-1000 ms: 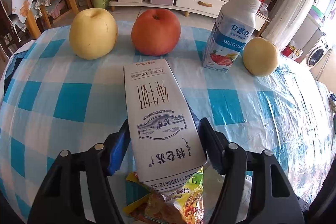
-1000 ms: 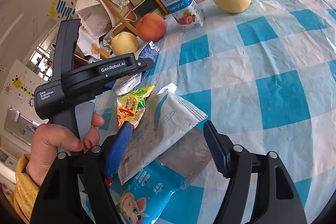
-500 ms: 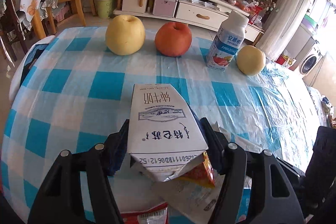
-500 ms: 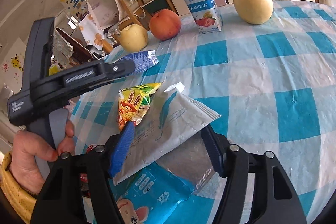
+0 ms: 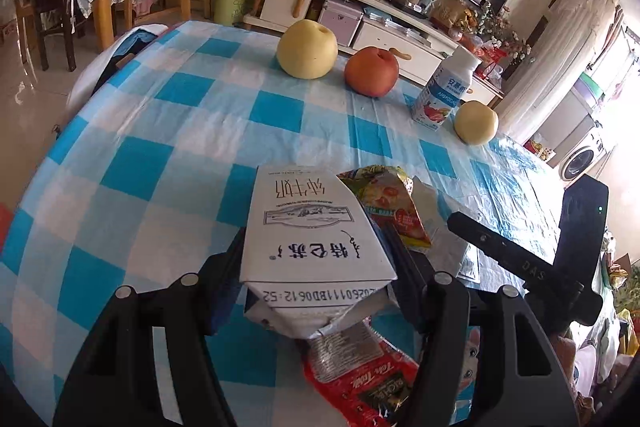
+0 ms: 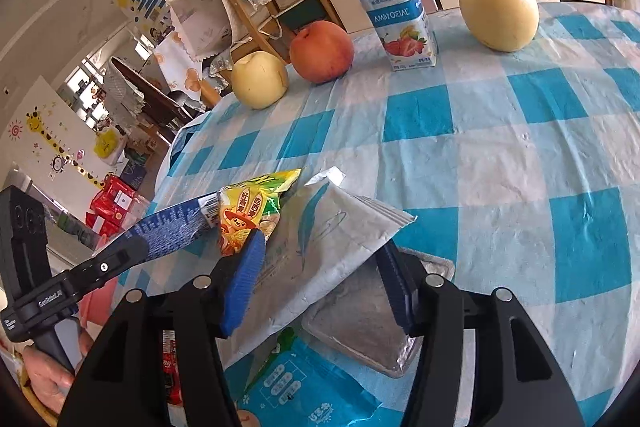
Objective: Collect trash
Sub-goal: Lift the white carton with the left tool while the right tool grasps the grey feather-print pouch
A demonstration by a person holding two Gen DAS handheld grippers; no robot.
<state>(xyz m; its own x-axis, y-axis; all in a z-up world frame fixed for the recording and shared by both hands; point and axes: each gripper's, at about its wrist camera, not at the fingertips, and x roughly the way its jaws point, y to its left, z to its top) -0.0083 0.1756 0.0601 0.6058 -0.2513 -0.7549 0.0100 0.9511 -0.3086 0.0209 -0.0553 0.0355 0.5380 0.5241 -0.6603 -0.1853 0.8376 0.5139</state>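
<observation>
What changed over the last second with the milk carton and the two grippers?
The left gripper, shut on the milk carton throughout, has lifted it and drawn it back from the fruit, so the yellow snack wrapper now shows beside it. The right gripper stayed around the pale pouch. The pears, apple and yogurt bottle kept their places.

left gripper (image 5: 316, 259) — clamped, raised | right gripper (image 6: 320, 267) — jaws spread, low
</observation>
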